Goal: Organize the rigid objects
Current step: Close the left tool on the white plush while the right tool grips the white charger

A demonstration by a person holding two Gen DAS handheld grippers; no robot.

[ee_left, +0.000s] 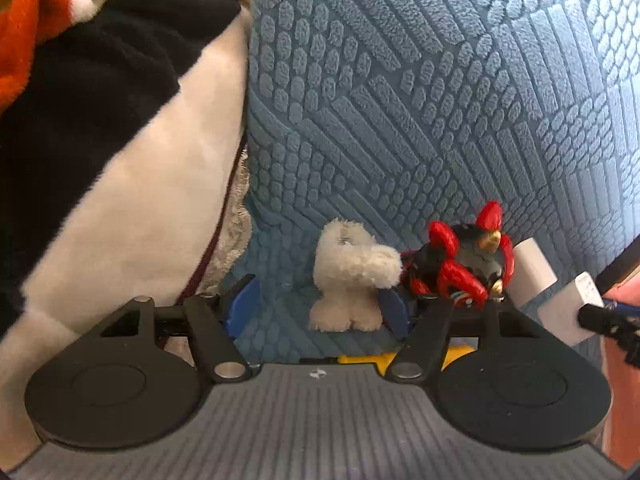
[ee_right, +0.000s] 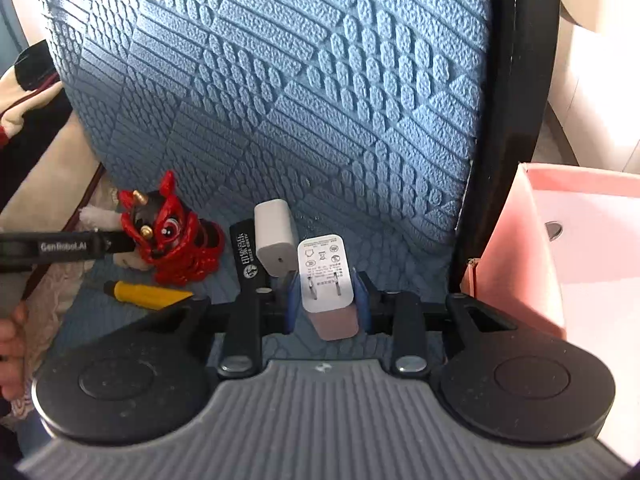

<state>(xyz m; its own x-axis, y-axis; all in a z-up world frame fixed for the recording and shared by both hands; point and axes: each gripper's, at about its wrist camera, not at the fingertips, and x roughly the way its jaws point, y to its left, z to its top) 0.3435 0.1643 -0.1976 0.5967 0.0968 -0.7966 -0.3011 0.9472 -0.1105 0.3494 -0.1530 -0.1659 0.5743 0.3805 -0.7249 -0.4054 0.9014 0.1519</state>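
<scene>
Between the blue pads of your right hand-held gripper [ee_right: 326, 302] a white plug adapter [ee_right: 325, 276] is clamped above the blue cushion [ee_right: 320, 100]. Your left hand-held gripper [ee_left: 320, 308] stands apart around the white plush toy [ee_left: 352, 276], unpressed. Farther back sits the red lion figure [ee_right: 172, 236].

Domestic setting, likely a living room or bedroom: blue embossed upholstery [ee_right: 280, 100] as seat cushion, plush fleece blanket [ee_left: 100, 140] alongside, small toys and phone chargers [ee_right: 325, 272] scattered on it.
</scene>
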